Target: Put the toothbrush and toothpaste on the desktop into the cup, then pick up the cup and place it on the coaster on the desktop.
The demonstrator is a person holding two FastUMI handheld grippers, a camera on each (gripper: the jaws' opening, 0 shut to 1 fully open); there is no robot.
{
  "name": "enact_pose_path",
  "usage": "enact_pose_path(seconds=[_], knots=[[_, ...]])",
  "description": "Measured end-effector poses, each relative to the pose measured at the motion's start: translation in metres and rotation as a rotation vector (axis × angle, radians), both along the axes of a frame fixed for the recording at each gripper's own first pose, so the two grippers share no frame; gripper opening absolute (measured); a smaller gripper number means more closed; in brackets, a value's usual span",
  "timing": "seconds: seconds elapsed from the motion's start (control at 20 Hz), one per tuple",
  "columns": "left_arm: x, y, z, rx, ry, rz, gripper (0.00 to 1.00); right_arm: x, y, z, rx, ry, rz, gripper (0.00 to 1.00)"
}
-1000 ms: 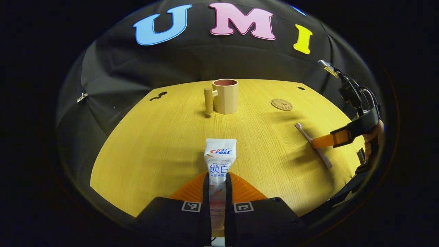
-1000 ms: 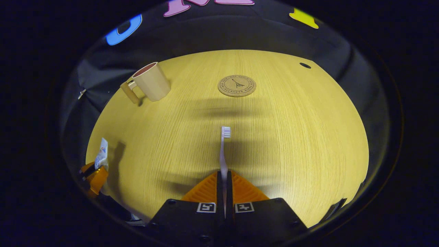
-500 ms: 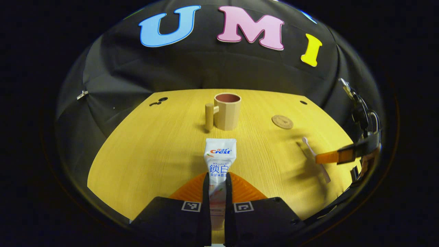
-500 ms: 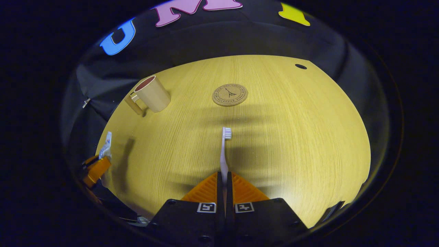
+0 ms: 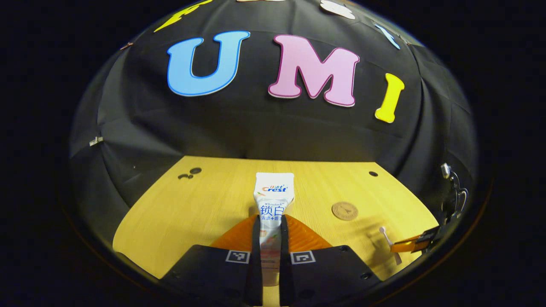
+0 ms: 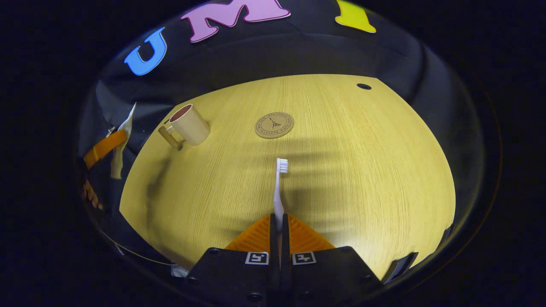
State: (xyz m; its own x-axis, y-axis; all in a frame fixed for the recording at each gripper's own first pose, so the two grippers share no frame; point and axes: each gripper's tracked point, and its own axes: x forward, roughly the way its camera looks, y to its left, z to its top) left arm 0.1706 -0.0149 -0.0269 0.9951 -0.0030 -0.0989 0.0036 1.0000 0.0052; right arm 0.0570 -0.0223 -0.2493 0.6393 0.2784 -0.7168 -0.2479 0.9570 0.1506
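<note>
My left gripper (image 5: 269,221) is shut on a white toothpaste tube (image 5: 274,194), which sticks up and forward between its fingers, high above the wooden desktop (image 5: 204,204). My right gripper (image 6: 278,219) is shut on the handle of a pale pink toothbrush (image 6: 278,187), bristle head pointing forward over the table. The beige cup (image 6: 187,125) with a side handle stands upright at the far left in the right gripper view. The round cork coaster (image 6: 274,125) lies right of it. In that same view the left gripper (image 6: 104,147) holds the tube (image 6: 121,140) near the cup.
The coaster (image 5: 344,210) lies flat, and the right gripper (image 5: 411,246) with the toothbrush (image 5: 388,241) sits at the right edge in the left gripper view. Small dark holes (image 5: 191,172) (image 6: 364,86) mark the desktop's far corners. The black cloth wall closes the back.
My left gripper has risen and tilted up with the toothpaste, so the desktop sank in its view and the cup slipped behind the tube. The right gripper with the toothbrush barely moved.
</note>
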Motion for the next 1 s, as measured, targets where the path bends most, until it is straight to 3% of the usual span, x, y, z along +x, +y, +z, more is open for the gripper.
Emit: enact_pose_path(seconds=[0.5,1.0], knots=[[0.1,-0.017,0.081,-0.084,-0.201,-0.02,0.2,-0.012,-0.016,0.007,0.022,0.029,0.013,0.05],[0.175,-0.012,0.061,-0.196,-0.243,0.058,0.2,-0.001,-0.041,0.0,0.031,0.079,-0.022,0.05]])
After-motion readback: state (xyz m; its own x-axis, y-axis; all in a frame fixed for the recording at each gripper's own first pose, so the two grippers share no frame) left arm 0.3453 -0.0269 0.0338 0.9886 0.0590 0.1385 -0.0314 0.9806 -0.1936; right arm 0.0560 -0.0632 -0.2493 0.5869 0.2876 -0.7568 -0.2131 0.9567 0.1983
